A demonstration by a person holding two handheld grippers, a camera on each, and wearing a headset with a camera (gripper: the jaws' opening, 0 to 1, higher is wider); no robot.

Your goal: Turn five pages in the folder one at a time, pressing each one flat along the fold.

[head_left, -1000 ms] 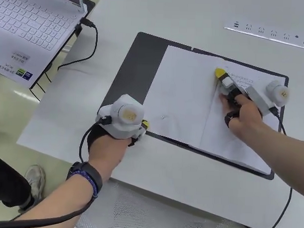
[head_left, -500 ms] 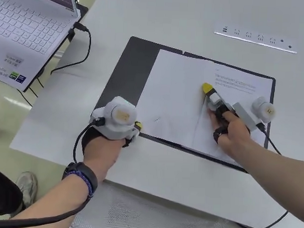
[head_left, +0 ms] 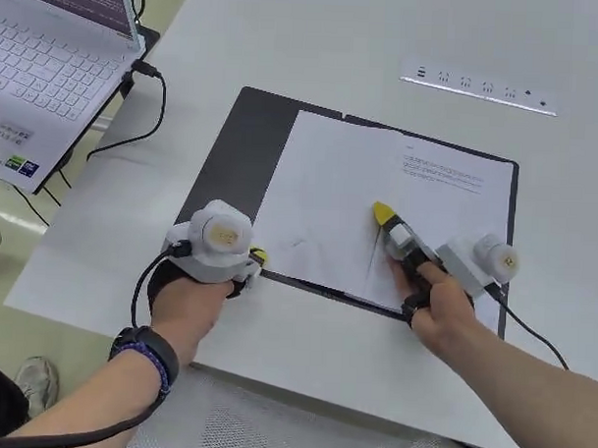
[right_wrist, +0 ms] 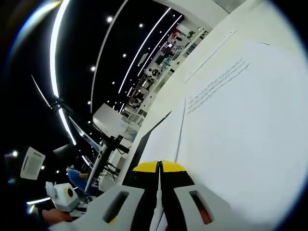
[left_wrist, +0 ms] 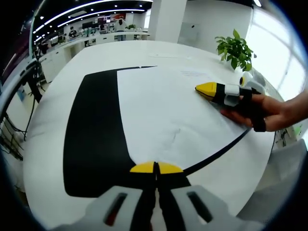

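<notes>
The black folder point(head_left: 233, 153) lies open on the white counter point(head_left: 315, 48), straight ahead of the person, its bare left cover showing beside the paper. The left page point(head_left: 320, 185) is blank. The right page point(head_left: 457, 205) carries a few lines of small print near its top edge, too fine to read in the head view and no clearer in the right gripper view.

The right tongs point(head_left: 382, 213) are together with nothing between them. Their yellow tip rests on the paper at the fold point(head_left: 373, 258), about halfway down it, and the right hand point(head_left: 434, 302) sits low over the right page behind them. In the left gripper view the same yellow tip point(left_wrist: 207, 88) lies flat on the white sheet.

The left tongs point(head_left: 259, 254) are also together and hold nothing. They press on the folder's near edge, where the black cover meets the corner of the left page, and the left hand point(head_left: 184, 294) is off the folder, on the counter. A dark wristband point(head_left: 147, 351) circles that wrist.

A white laptop point(head_left: 49, 68) sits open at the far left, partly off the counter's edge. Small stickers point(head_left: 16, 160) on its palm rest are too small to read. A black cable point(head_left: 156, 111) runs from its side down past the counter. A white power strip point(head_left: 478, 89) lies beyond the folder, well apart from it. A green plant point(left_wrist: 235, 48) stands at the far end of the counter in the left gripper view
</notes>
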